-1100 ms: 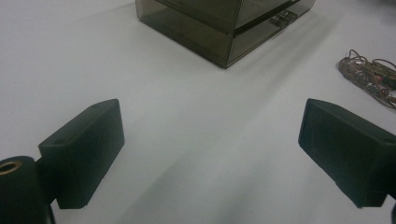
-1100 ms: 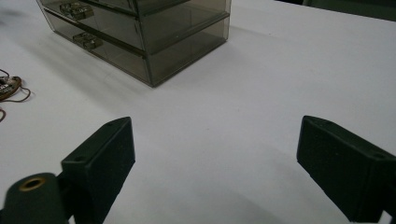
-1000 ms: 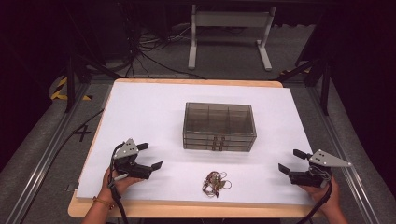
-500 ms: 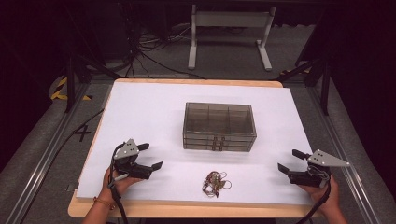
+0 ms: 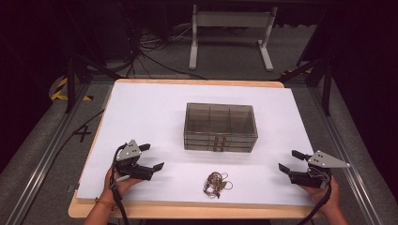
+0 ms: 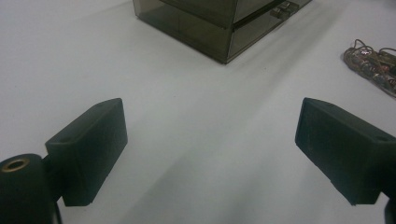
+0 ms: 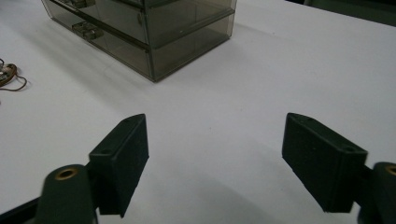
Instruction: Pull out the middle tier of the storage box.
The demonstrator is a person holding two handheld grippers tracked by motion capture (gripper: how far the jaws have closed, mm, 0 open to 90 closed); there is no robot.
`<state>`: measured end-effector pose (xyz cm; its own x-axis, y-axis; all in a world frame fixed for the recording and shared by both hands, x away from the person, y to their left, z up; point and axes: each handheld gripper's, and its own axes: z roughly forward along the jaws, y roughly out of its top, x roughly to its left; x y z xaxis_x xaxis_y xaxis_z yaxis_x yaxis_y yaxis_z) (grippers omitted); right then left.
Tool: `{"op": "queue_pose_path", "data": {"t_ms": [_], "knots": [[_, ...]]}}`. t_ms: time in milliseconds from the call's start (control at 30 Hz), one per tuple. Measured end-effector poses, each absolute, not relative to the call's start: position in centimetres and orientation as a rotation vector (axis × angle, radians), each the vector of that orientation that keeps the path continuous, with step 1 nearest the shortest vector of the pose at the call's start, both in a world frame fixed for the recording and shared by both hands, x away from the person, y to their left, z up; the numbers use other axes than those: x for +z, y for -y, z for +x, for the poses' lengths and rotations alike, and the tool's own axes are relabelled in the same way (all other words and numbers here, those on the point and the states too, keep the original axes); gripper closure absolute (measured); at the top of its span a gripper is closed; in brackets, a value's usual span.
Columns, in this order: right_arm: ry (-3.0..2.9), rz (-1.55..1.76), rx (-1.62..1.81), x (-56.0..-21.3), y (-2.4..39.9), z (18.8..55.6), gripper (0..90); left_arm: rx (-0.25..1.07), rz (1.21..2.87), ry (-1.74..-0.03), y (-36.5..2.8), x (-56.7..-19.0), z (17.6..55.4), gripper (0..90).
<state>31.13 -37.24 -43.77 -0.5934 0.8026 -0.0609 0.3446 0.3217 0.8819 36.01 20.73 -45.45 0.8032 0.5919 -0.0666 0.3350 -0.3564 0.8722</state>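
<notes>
Just in front of the smoky drawer box (image 5: 220,127) lies a tangled necklace (image 5: 216,183), untouched; left gripper (image 5: 151,157) and right gripper (image 5: 291,161) flank it, jaws apart and empty (right's just narrowing). Everything remains undone.

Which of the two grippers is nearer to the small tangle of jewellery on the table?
The left gripper: the jewellery tangle lies left of the table's middle, farther from the right gripper.

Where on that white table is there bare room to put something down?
Plenty: the white tabletop is bare left, right and behind the smoky drawer box. The only busier strip is the near edge, where the tangled jewellery lies between the left gripper and right gripper.
</notes>
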Motion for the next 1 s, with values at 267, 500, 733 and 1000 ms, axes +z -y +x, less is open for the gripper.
{"op": "queue_pose_path", "data": {"t_ms": [267,500,733,1000], "knots": [[-2.107,0.937,1.196,-43.5,36.3,31.1,31.1,0.349,1.983,-0.707,-20.9,-45.0,35.7,14.2],[-2.138,0.841,1.187,-43.2,34.1,31.2,31.1,0.322,1.96,-0.694,-20.7,-43.7,36.2,17.2],[-2.152,0.743,1.152,-42.5,32.3,30.8,33.9,0.305,1.949,-0.634,-20.2,-41.8,37.1,27.0],[-2.182,0.593,1.103,-42.1,29.1,31.1,39.8,0.288,1.994,-0.561,-18.2,-40.9,38.3,35.6]]}}
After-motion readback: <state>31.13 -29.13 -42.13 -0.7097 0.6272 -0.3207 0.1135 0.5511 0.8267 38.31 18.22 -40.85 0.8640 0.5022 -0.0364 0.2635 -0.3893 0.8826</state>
